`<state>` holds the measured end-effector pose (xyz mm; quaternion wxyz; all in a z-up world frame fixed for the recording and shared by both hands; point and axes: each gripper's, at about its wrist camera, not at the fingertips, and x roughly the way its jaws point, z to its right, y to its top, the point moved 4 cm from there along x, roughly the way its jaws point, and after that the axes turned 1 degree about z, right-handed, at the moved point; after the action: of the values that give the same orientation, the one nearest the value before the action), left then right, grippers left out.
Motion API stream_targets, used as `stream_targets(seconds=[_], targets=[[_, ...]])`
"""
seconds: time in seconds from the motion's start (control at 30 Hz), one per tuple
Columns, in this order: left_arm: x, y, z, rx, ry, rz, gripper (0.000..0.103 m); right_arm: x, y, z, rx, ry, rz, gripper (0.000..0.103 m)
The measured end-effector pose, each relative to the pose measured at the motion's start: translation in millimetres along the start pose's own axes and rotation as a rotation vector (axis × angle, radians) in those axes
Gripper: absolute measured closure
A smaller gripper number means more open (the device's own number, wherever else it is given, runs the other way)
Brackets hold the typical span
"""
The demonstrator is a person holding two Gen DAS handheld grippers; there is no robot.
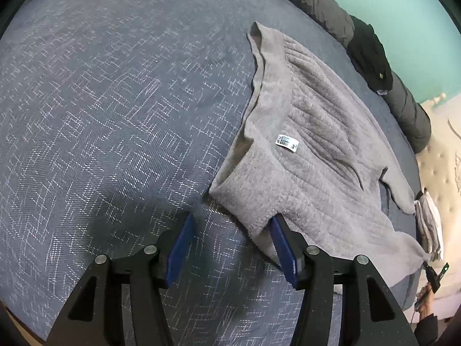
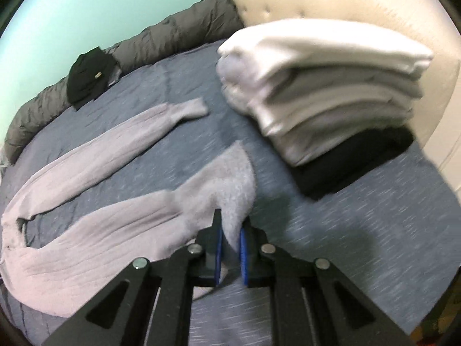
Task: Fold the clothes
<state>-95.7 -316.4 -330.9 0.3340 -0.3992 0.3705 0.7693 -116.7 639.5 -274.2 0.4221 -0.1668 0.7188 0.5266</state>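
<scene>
Right gripper clamps the grey sweater's cuff; left gripper, jaws parted, straddles its hem at 12 o'clock.

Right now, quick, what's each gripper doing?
Left gripper: jaws open, holding nothing; the grey sweater lies at one fingertip.
Right gripper: jaws shut on the grey sweater's sleeve.

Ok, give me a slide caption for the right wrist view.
Right gripper shut on a grey fleece garment's leg cuff, beside a stack of folded clothes.
</scene>
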Motion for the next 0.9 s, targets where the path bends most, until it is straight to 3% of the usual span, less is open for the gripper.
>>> stream_targets(seconds=[0.33,0.47,0.63,0.77,0.9], targets=[[-2.2,-4.9,-8.6,-0.105,-0.078,0.024,0.044,12.8,3.9,-4.8,-0.043,-0.007,-0.039,0.094],[-18.5,-7.5,-8.7,-0.152,-0.14,0.077,0.044,16.5,-2.3,-3.3,-0.024,0.001,-0.055,0.094],[-14.0,-11.7,-12.4,-0.167,-0.12,0.056,0.039,17.0,-4.8,-0.7,-0.011,0.008,-0.06,0.094],[-12.2,-9.5,-17.1,-0.204,-0.153,0.054,0.039,15.4,-4.8,-4.2,-0.019,0.011,-0.061,0.094],[14.7,3.4,-3.9,-0.203,-0.152,0.055,0.039,14.4,-4.8,-1.8,-0.027,0.012,-0.065,0.094]])
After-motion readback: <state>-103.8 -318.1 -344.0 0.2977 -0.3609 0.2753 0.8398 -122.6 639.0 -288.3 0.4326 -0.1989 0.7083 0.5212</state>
